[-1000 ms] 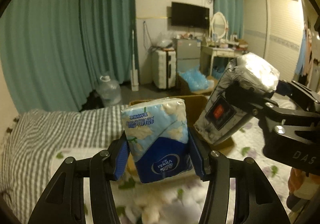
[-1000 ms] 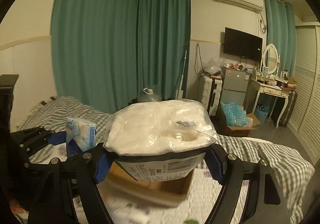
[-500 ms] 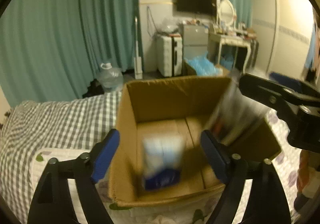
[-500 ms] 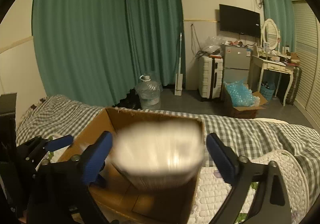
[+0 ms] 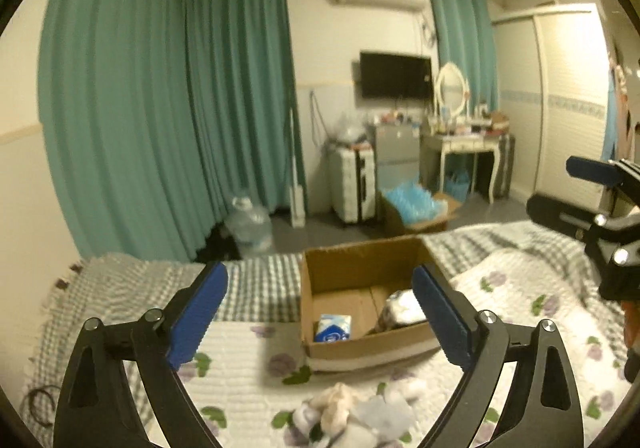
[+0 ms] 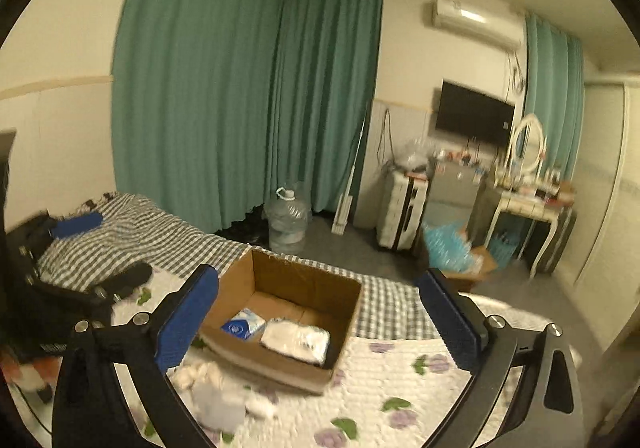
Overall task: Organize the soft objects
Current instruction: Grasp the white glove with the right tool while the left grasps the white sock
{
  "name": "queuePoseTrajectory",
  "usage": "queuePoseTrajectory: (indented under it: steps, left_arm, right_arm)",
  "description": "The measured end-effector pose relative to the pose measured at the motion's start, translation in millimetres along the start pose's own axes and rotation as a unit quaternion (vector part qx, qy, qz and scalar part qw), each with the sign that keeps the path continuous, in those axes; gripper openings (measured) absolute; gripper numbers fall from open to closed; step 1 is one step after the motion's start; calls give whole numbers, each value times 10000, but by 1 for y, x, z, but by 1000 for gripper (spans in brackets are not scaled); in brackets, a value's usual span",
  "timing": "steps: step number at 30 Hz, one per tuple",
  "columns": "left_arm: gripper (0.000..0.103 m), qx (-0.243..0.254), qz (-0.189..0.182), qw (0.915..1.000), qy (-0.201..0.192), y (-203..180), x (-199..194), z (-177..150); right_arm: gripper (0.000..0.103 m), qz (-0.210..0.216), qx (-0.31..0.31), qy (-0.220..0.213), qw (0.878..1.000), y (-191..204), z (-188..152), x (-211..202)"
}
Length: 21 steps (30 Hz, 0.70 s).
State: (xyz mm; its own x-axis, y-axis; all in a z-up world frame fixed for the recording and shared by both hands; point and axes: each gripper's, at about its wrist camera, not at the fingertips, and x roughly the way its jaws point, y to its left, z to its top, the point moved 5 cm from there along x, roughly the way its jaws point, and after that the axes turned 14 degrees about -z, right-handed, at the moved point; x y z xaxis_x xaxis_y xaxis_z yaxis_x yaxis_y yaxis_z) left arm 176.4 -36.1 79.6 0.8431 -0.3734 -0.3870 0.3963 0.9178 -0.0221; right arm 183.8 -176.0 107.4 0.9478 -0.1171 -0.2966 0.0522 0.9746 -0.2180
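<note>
Cardboard boxes on your bed: one (image 6: 288,312)
Tissue packs in it: one (image 6: 243,324)
Clear bags of white stuff in it: one (image 6: 296,340)
Your grippers: two (image 5: 320,312) (image 6: 320,312)

1. We saw our right gripper (image 6: 316,312) spread wide with nothing between its blue pads (image 6: 188,318).
2. Below it, the cardboard box (image 6: 344,332) sat on the floral quilt (image 6: 400,388).
3. Inside lay a blue tissue pack (image 6: 242,324) beside a white bagged bundle (image 6: 296,340).
</note>
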Motion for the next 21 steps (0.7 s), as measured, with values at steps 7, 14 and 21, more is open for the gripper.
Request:
queuePoseTrajectory:
  steps: [7,14,21]
  left_arm:
    - [95,249,62,9990,-375,-22,-80,-10]
    - [95,180,178,9995,208,-28,-73,-73]
    - [95,-322,405,9937,995,-10,-29,-177]
  right_arm:
    - [102,387,-374,197,9984,30,-38,-64]
    - [102,665,-346,970,9925,60,-129,-44]
    - [102,687,-188,2058,9760,77,-232,11]
